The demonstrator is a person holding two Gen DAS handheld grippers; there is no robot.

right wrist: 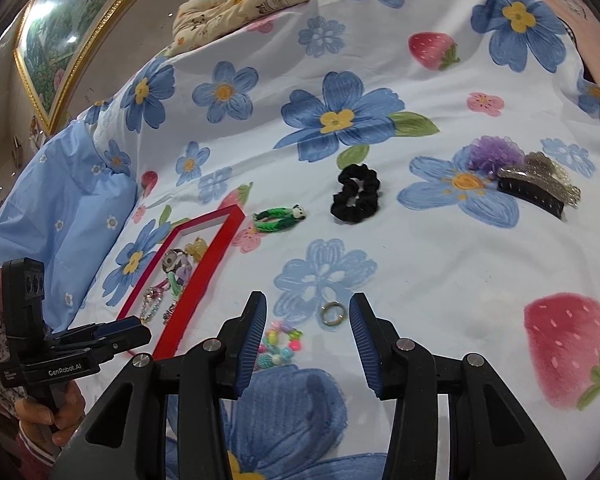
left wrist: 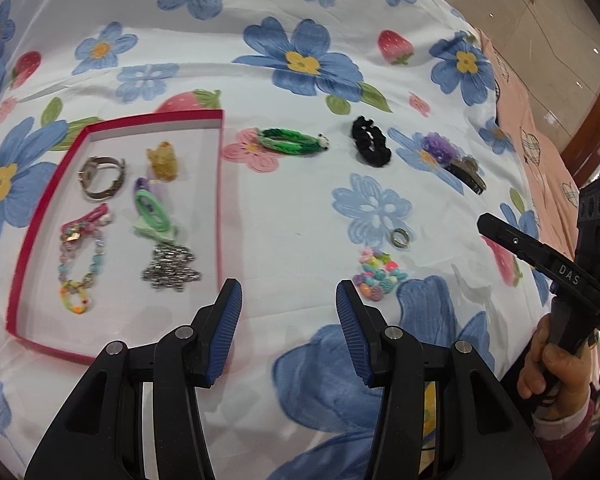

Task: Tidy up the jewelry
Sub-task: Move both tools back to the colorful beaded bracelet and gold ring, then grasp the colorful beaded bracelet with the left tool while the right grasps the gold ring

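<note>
A bed covered by a flowered sheet (left wrist: 300, 208) carries the jewelry. At about 9 o'clock in the left wrist view lies a shallow red tray (left wrist: 222, 184) holding a watch (left wrist: 102, 178), a yellow clip (left wrist: 163, 160), a green and purple hair clip (left wrist: 152, 212), a beaded bracelet (left wrist: 78, 256) and a silver chain (left wrist: 171, 267).

Loose on the sheet, from 12 toward 3 o'clock of the same view: a green woven bracelet (left wrist: 288, 141), a black scrunchie (left wrist: 371, 141), and a purple scrunchie (left wrist: 440, 148) touching a dark claw clip (left wrist: 468, 174). Nearer the camera lie a small metal ring (left wrist: 399, 237) and, just beside it, a pile of pastel beads (left wrist: 378, 274).

The left hand-held gripper (left wrist: 290, 298) hangs over bare sheet with its 2 fingers apart and nothing between them; the tray is at its 10 o'clock, the beads at its 2 o'clock.

The right hand-held gripper (right wrist: 308, 320) also has its 2 fingers apart and empty; in its own view the ring (right wrist: 333, 314) lies on the sheet between the fingertips, untouched, and the beads (right wrist: 280, 344) sit against the left finger at 7 o'clock.

A hand (left wrist: 556, 368) grips the right tool's handle.
</note>
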